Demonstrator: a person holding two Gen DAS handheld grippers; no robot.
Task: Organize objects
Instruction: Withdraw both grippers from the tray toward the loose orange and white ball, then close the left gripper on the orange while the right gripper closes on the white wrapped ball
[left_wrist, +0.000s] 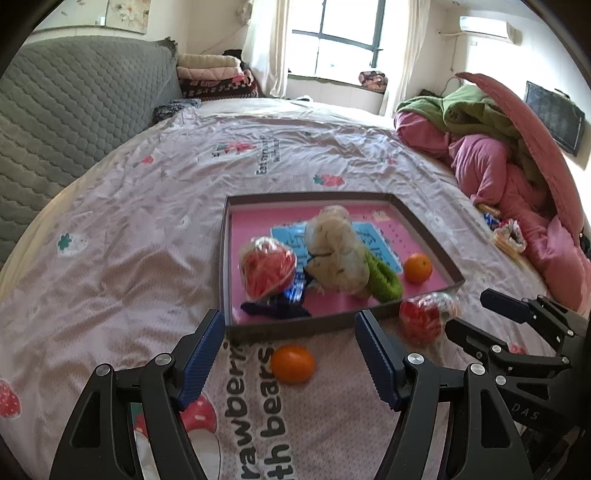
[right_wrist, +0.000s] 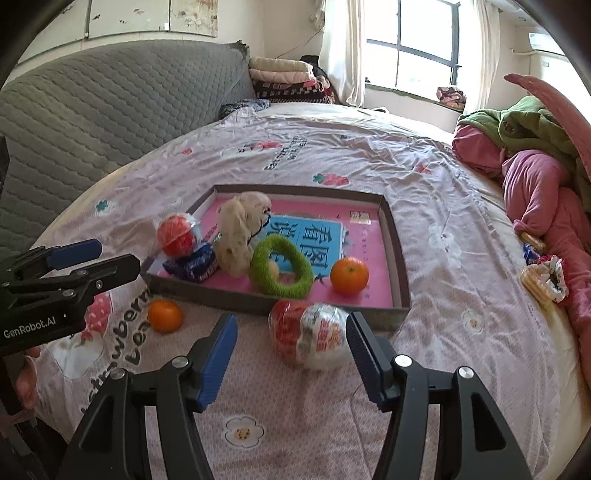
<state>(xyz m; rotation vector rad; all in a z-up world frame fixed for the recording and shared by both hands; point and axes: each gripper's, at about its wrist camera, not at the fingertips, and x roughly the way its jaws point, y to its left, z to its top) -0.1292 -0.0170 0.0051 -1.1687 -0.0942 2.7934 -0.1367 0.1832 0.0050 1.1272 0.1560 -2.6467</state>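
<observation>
Count: 2 oranges, 2 wrapped red packs, 1 green ring, 1 beige plush, 1 blue wrapped snack. The tray (right_wrist: 400, 258) is sitting mid-frame on the bed (right_wrist: 443, 206), holding one orange (right_wrist: 349, 275), the green ring (right_wrist: 280, 266), the beige plush (right_wrist: 240, 230), the blue snack (right_wrist: 195, 266) and one red pack (right_wrist: 176, 234). Lying outside on the bed, below the tray's near wall: second orange (left_wrist: 292, 363) and second red pack (right_wrist: 308, 338). Left gripper (left_wrist: 290, 363) fingers are standing apart around that orange, not touching. Right gripper (right_wrist: 291, 360) fingers are apart, flanking the pack.
</observation>
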